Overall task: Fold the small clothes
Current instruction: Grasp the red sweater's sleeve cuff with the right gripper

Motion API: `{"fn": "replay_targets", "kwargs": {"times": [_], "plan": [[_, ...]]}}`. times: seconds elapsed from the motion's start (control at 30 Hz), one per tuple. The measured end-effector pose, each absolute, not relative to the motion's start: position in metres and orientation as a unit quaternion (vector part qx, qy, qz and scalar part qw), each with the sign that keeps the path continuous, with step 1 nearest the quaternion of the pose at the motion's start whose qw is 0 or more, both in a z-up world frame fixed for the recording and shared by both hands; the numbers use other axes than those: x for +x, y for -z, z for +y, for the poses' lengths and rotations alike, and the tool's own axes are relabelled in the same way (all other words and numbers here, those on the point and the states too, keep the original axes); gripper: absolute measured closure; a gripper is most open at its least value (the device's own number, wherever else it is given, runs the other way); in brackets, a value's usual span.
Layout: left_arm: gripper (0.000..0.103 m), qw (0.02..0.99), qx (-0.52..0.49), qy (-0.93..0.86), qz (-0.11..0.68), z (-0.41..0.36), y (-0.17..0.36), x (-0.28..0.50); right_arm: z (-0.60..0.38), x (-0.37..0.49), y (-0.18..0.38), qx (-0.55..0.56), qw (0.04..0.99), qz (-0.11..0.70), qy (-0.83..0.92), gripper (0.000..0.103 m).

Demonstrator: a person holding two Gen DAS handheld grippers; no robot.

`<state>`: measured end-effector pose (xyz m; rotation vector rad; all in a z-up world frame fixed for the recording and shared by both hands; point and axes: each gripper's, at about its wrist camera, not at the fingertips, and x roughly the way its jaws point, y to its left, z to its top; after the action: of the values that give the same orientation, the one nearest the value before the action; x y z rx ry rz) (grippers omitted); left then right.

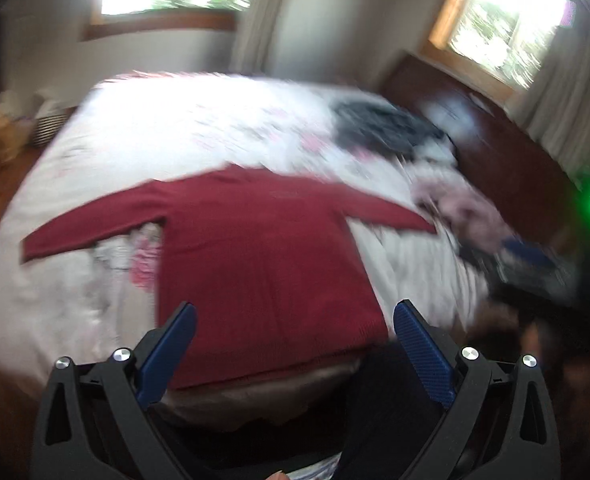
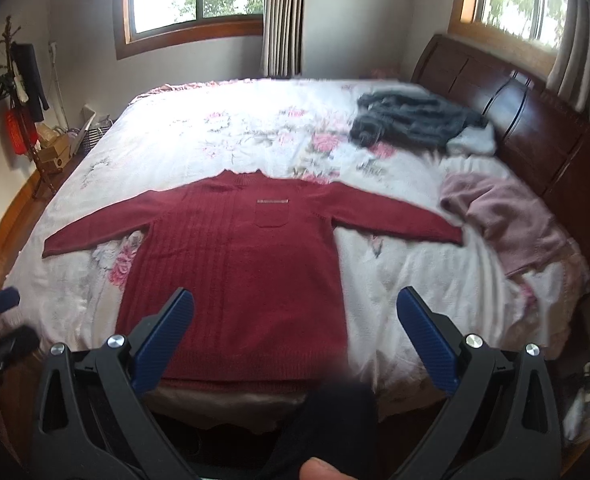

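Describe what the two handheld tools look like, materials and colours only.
Both match: the left tool and right tool have black angular plastic frames with triangular cut-outs, silver round bolt heads at the joints, and flat fingers faced with textured dark-blue pads. No cables show.

Bare bedspread [image 2: 183, 128] beyond sweater [image 2: 235, 264]
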<state>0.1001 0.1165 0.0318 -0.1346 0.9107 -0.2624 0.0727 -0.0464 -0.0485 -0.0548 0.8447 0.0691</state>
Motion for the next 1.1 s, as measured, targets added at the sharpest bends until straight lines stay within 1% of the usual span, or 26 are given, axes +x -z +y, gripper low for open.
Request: {"fn": "replay_targets", "kwargs": {"times": [0.17,0.23,0.3,0.33,0.37,0.4,0.43,0.53,0.57,0.67,0.8,0.9,1.03,1.1], "plan": [[0.004,0.880,-0.042,0.139,0.453,0.100,-0.002,0.129,-0.136,0.144,0.115,0.087,0.887,0.454,-0.017,0.003],[0.004,0.871,-0.050,0.140,0.468,0.095,0.010,0.141,-0.190,0.173,0.146,0.151,0.881,0.449,0.002,0.012],[0.004,0.862,-0.066,0.138,0.484,0.104,0.017,0.146,-0.233,0.198,0.175,0.202,0.862,0.464,0.019,0.033],[0.004,0.859,-0.070,0.132,0.489,0.106,0.022,0.151,-0.253,0.210,0.190,0.234,0.849,0.474,0.022,0.039],[0.004,0.862,-0.071,0.124,0.486,0.109,0.026,0.158,-0.275,0.221,0.206,0.271,0.835,0.479,0.022,0.048],[0.004,0.866,-0.072,0.113,0.482,0.113,0.028,0.162,-0.307,0.234,0.229,0.326,0.813,0.481,0.033,0.053],[0.004,0.868,-0.073,0.105,0.480,0.115,0.028,0.168,-0.324,0.241,0.241,0.355,0.803,0.477,0.036,0.054],[0.004,0.868,-0.093,0.085,0.481,0.127,0.033,0.191,-0.386,0.268,0.283,0.455,0.763,0.457,0.047,0.061],[0.004,0.864,-0.106,0.081,0.486,0.132,0.038,0.201,-0.404,0.275,0.296,0.489,0.749,0.445,0.045,0.068],[0.004,0.850,-0.140,0.087,0.501,0.139,0.052,0.222,-0.451,0.301,0.331,0.566,0.714,0.407,0.056,0.071],[0.004,0.830,-0.187,0.092,0.518,0.141,0.073,0.242,-0.501,0.340,0.365,0.618,0.686,0.376,0.072,0.071],[0.004,0.814,-0.216,0.090,0.532,0.139,0.090,0.255,-0.526,0.358,0.381,0.636,0.673,0.364,0.099,0.071],[0.004,0.808,-0.209,0.078,0.545,0.133,0.105,0.263,-0.543,0.378,0.404,0.639,0.660,0.377,0.115,0.071],[0.004,0.803,-0.211,0.076,0.552,0.131,0.111,0.266,-0.546,0.386,0.409,0.634,0.664,0.379,0.117,0.073]]}}
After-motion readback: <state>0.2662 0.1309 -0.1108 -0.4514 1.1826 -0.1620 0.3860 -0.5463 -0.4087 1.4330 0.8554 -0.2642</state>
